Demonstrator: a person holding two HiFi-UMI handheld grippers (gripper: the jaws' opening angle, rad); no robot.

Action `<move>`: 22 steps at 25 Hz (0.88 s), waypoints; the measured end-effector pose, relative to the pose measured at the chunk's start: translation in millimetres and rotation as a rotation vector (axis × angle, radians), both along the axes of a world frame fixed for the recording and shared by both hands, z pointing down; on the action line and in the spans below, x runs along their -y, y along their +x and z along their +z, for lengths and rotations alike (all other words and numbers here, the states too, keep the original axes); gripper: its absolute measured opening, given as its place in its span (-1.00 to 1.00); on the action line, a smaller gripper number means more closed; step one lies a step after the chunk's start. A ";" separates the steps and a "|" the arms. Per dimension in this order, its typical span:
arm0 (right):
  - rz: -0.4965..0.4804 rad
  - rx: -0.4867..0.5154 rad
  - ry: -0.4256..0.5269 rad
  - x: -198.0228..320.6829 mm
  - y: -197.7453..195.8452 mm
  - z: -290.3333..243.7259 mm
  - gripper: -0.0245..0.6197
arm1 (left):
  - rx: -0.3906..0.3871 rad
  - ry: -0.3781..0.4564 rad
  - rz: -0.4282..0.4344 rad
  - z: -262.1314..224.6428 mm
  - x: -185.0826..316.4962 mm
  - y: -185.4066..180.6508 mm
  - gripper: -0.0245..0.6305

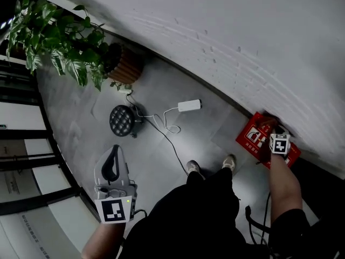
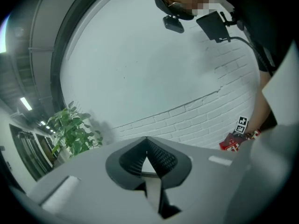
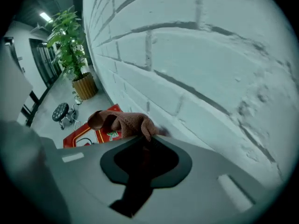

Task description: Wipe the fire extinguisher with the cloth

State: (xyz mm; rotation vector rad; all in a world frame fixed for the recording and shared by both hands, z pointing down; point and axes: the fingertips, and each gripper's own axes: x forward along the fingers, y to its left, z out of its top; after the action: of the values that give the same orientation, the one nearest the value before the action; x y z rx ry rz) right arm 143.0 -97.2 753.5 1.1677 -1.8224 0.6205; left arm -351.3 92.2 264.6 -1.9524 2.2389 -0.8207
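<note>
At the brick wall (image 3: 187, 55), right claw (image 3: 148, 137) grips cloth (image 3: 124, 121) above red box (image 3: 81, 135) lying along it; left claw (image 2: 146, 141) clenched.

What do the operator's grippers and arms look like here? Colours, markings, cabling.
Pale grey shells, black jaw recess. Left gripper has ribbed black pads, a black oval handle opening and a cube with a black-and-white square marker plus a small green light. Right gripper carries the same kind of marker cube. Black short sleeves; a black cable runs beside the right one.
</note>
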 end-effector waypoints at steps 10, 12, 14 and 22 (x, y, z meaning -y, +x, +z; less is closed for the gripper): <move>-0.454 0.027 -0.087 -23.3 -141.5 14.4 -0.78 | 0.064 0.000 -0.046 -10.1 -22.9 -14.6 -0.93; -0.560 0.025 -0.140 -63.6 -153.9 18.1 -0.78 | 0.069 0.012 -0.041 -12.6 -23.4 -14.5 -0.93; -0.653 0.046 -0.230 -116.9 -161.5 22.6 -0.78 | 0.058 0.028 -0.035 -15.7 -20.8 -13.6 -0.93; -0.556 0.135 -0.232 -205.1 -134.5 -11.1 -0.78 | -0.023 0.072 0.061 -13.4 7.8 13.8 -0.93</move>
State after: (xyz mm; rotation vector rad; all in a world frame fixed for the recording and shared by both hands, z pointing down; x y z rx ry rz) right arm 8.5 107.9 742.4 0.4400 -2.0085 0.5696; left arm -337.6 84.5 251.2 -1.9966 2.1770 -0.7046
